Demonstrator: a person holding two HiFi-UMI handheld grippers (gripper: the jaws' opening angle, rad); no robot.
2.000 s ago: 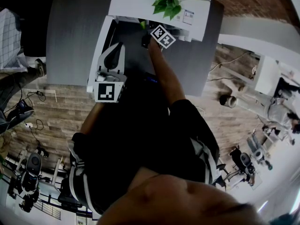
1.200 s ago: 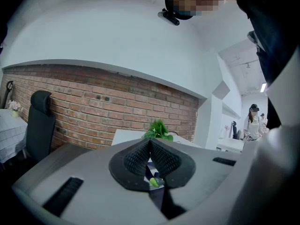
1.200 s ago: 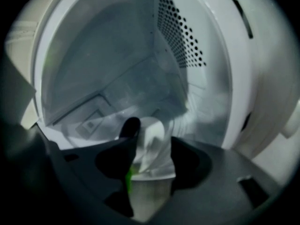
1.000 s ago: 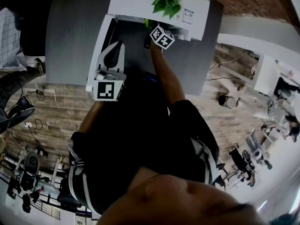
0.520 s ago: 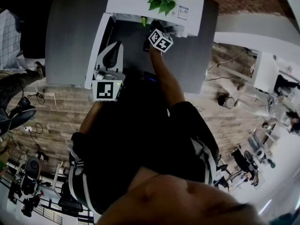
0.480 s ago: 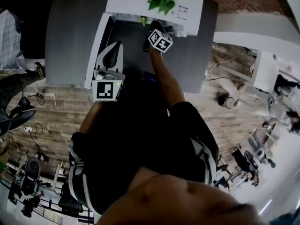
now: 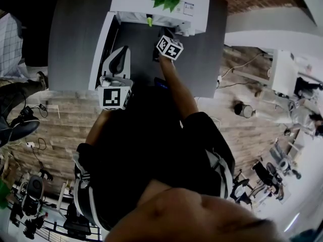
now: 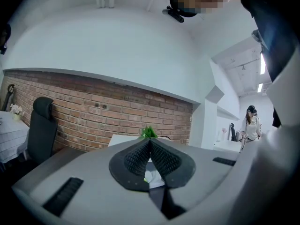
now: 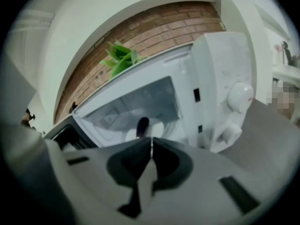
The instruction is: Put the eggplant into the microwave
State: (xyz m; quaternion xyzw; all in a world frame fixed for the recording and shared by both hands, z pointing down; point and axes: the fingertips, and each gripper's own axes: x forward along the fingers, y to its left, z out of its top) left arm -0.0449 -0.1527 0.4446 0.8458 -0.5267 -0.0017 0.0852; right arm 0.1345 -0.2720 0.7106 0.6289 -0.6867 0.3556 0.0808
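Your right claw (image 9: 151, 141) had just been closing its jaws, which met on nothing. Just beyond its tips, the dark purple eggplant (image 9: 142, 124) lay inside the open white microwave (image 9: 220, 74). Your left claw (image 8: 150, 142) was pinched together, empty.

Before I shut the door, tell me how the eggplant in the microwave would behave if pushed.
The eggplant looks rounded and elongated, so it would probably roll if pushed sideways. Its dark skin seems smooth, so it may slide on the white plate beneath it. It shows no sag, so likely stiff when lifted.
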